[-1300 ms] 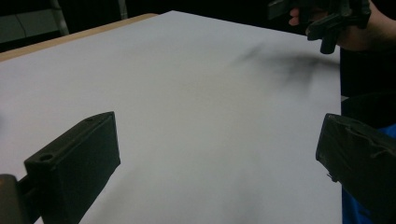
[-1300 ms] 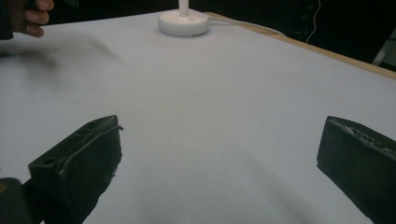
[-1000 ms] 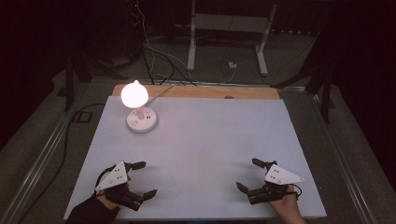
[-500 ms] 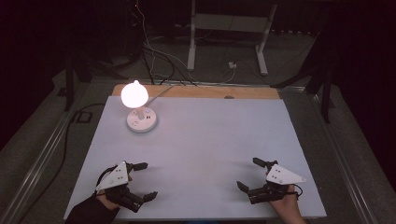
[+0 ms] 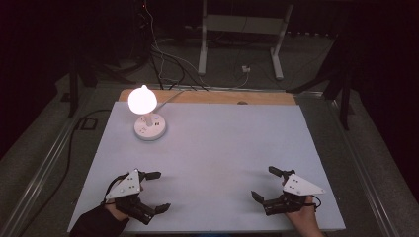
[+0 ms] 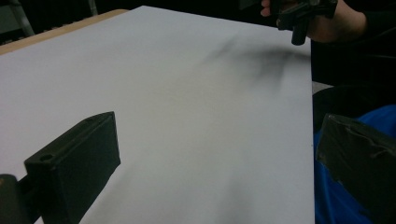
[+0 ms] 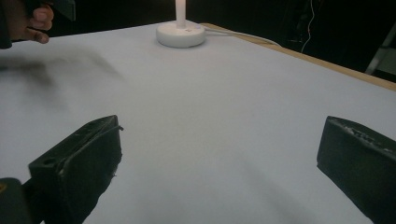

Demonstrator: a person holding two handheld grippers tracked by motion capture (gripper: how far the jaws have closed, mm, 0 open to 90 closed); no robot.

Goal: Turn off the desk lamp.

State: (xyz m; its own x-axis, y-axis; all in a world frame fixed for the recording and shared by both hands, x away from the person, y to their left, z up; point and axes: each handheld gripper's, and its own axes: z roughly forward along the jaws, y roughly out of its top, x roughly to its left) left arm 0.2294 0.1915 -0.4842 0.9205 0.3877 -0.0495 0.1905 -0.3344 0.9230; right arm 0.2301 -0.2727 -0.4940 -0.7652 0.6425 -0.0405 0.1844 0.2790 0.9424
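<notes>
My left gripper (image 5: 158, 191) rests near the front left of the white table top (image 5: 217, 148), held by a hand, jaws wide apart and holding nothing. My right gripper (image 5: 266, 183) sits near the front right, also open and holding nothing. In the left gripper view the two black jaws stand far apart over bare table (image 6: 187, 116), and the other hand with its gripper (image 6: 303, 18) shows at the top right. In the right gripper view the jaws are spread over bare table (image 7: 224, 121), with the lamp base (image 7: 180, 33) far ahead.
A small lit lamp (image 5: 143, 100) on a round white base (image 5: 150, 130) stands at the back left of the table, its cord running off the back. A wooden strip (image 5: 207, 97) edges the table's far side. Beyond are cables and a stand's legs (image 5: 239, 44) on the dark floor.
</notes>
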